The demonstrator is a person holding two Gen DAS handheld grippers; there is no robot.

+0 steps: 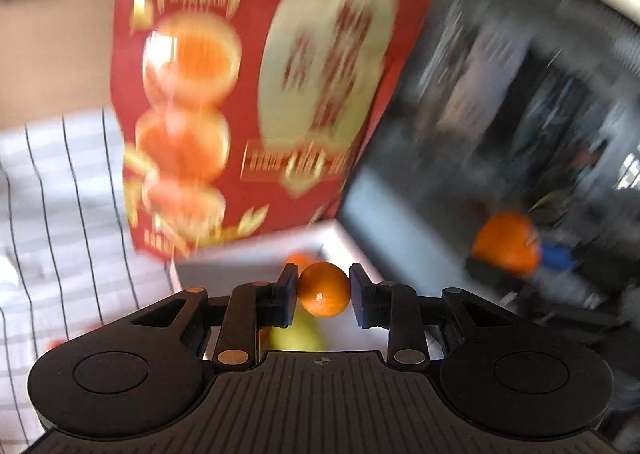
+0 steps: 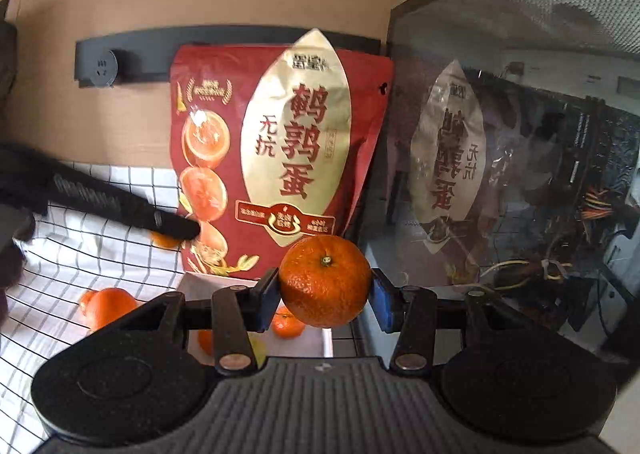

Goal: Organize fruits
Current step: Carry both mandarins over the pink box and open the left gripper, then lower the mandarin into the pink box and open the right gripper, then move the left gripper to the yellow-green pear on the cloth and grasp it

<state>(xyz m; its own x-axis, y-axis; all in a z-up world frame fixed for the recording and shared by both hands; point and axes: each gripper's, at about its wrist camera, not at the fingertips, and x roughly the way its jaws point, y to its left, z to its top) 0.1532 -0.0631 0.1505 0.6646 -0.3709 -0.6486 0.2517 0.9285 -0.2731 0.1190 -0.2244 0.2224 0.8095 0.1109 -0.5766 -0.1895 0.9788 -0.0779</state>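
Between the blue-padded fingers of the right gripper (image 2: 325, 290) sits a round, pebbly-skinned orange mandarin (image 2: 325, 281), stem stub facing the camera, pinched across its middle. Just below and ahead of those fingers lies a shallow white tray (image 2: 325, 344) holding more small oranges and something yellow. The left gripper (image 1: 323, 290) likewise pinches a smaller glossy orange mandarin (image 1: 323, 289) between its nearly closed pads, above the same white tray; its view is heavily motion-blurred.

Such fruit is probably light and slightly soft, with loose skin that gives under pressure; too hard a squeeze could bruise or split it. Being round, it could roll in the pads, so holding it across the widest part, as both tools do, looks safest.

Beyond the right fingers stands a red and gold foil pouch (image 2: 280, 158), printed in large characters 鹌鹑蛋 with 无抗 beside them; the smaller print is too fine to read. Off to the left, loose mandarins (image 2: 106, 304) lie on a white grid-checked cloth (image 2: 80, 274).
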